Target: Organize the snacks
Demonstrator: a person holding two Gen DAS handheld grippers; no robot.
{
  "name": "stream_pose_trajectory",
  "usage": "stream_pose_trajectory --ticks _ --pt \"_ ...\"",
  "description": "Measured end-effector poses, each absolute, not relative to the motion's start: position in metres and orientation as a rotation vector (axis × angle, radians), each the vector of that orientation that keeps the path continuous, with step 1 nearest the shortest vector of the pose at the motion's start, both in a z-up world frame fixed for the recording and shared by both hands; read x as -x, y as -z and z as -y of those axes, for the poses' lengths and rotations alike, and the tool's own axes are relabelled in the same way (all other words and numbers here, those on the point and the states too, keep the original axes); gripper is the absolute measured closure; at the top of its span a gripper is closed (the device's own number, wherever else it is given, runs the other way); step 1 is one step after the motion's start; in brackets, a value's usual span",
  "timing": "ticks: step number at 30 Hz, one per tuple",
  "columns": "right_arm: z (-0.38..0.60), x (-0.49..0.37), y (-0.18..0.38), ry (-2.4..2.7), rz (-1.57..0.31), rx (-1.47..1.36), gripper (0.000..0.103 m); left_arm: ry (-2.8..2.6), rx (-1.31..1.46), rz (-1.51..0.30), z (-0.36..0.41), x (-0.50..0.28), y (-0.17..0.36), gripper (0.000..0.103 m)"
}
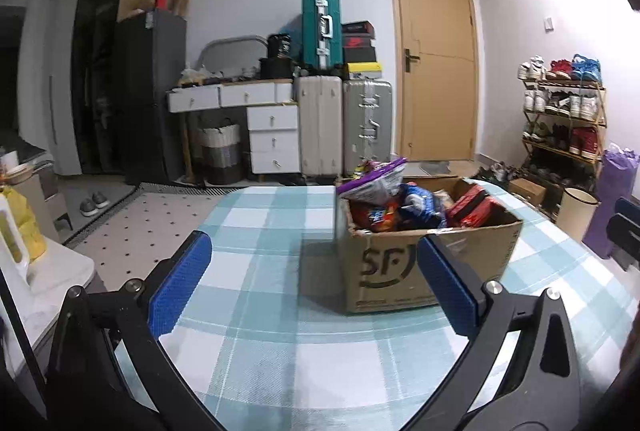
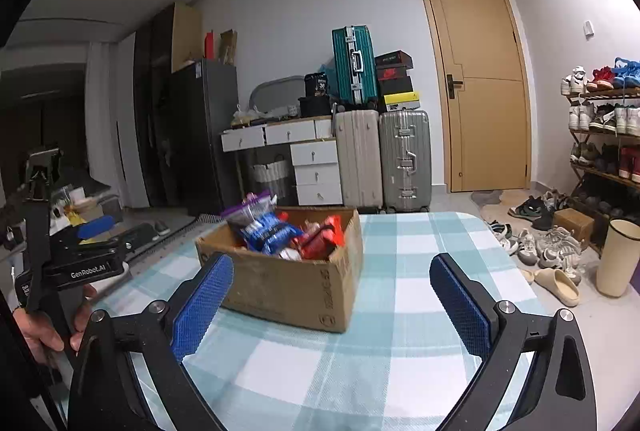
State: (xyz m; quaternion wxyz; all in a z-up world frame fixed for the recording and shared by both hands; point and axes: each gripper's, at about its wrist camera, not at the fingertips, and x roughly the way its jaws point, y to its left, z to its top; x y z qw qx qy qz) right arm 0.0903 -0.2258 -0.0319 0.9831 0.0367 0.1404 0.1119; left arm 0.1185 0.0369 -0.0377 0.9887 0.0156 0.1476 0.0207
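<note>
Right now I have both claws spread wide and holding nothing: the left gripper (image 1: 312, 279) sits back from the cardboard box (image 1: 416, 259), and the right gripper (image 2: 332, 307) hovers above the checked tablecloth (image 2: 400, 311) with the same box (image 2: 288, 283) ahead and a little to its left. All the snacks I can see are heaped in that open-topped box on the table, a purple-edged bag (image 1: 376, 179) riding highest, blue packets (image 2: 268, 231) and red packs (image 2: 324, 235) jammed below it. My worry is the pile itself: the packets overlap, so closing on one could drag a neighbour out over the rim, and that top bag looks slack enough to slide off and spill. The box appears light and rests on smooth cloth, so a pull from one side may skid it or bunch the cloth rather than free a packet. Soft crinkly bags also crush easily if I squeeze hard. In the right view my left gripper (image 2: 96, 231) is close by, so both reaching in together risks a clash.
</note>
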Motion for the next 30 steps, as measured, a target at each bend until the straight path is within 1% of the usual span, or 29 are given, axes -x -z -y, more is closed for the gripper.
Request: stream_pose_trajectory --ticks 8,12,15,19,30 --pt "0.230 -0.092 0.061 -0.114 -0.299 -0.016 0.002 -0.026 -0.082 -0.245 -0.034 -0.118 0.065 0.001" --pt "0.232 -0.095 0.063 -0.117 -0.299 -0.022 0.002 0.028 -0.032 -0.282 -0.040 -0.129 0.068 0.001" --pt "0.231 -0.105 0.066 -0.124 -0.348 -0.020 0.001 0.012 0.017 -0.355 -0.049 -0.146 0.075 0.001" --pt "0.228 -0.109 0.066 -0.123 -0.348 -0.012 0.001 0.011 0.001 -0.321 -0.044 -0.141 0.076 0.001" --pt "0.224 -0.110 0.070 -0.134 -0.336 0.009 0.001 0.043 -0.010 -0.325 -0.044 -0.151 0.083 0.001"
